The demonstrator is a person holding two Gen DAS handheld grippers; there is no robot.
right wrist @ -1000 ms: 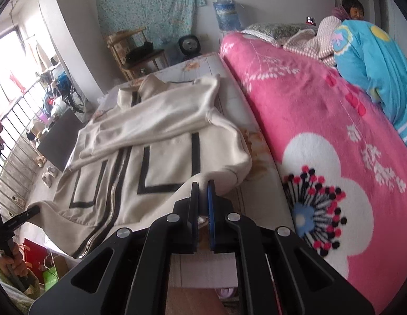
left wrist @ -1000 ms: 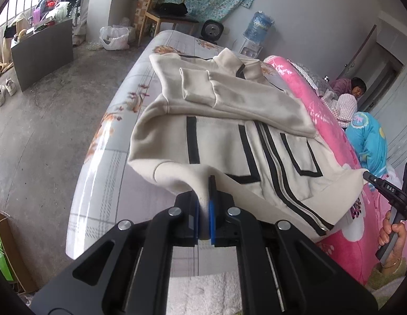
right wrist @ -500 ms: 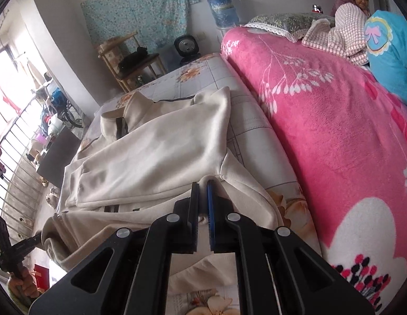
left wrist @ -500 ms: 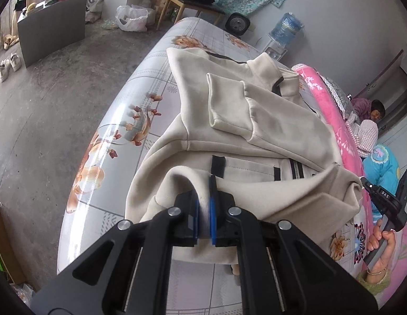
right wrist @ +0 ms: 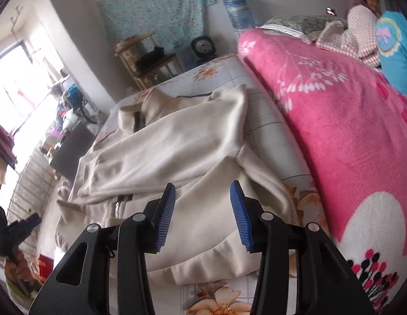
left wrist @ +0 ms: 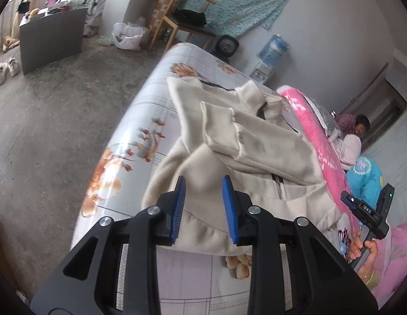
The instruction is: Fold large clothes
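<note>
- Left gripper: the jaws now stand wide apart with nothing between them. Half a second ago they were clamped on the hem of the cream jacket, and a second ago likewise. The hem has been let go.
- Left gripper pose: it hovers low over the near edge of the folded garment, fingers pointing forward along the bed and angled slightly down. Whether the blue pads touch the cloth beneath them cannot be told.
- Jacket: it lies on the floral bed sheet, beside the pink blanket. The lower half has been carried up over the upper half since a second ago; the black-striped front that showed then is now almost wholly covered, with only a short run of zip visible. A sleeve lies folded across the top.
- Judgement: the bottom-to-top fold appears laid and released. The near edge looks rumpled and uneven, so smoothing or a further fold is probably still needed.
- Right gripper: the jaws are equally wide and empty, having been closed on the hem in both earlier views.
- Right gripper pose: it hangs just above the jacket's near right corner, fingers forward and tilted down, level with its partner. The holder's right hand grips the handle at the bed's edge.
</note>
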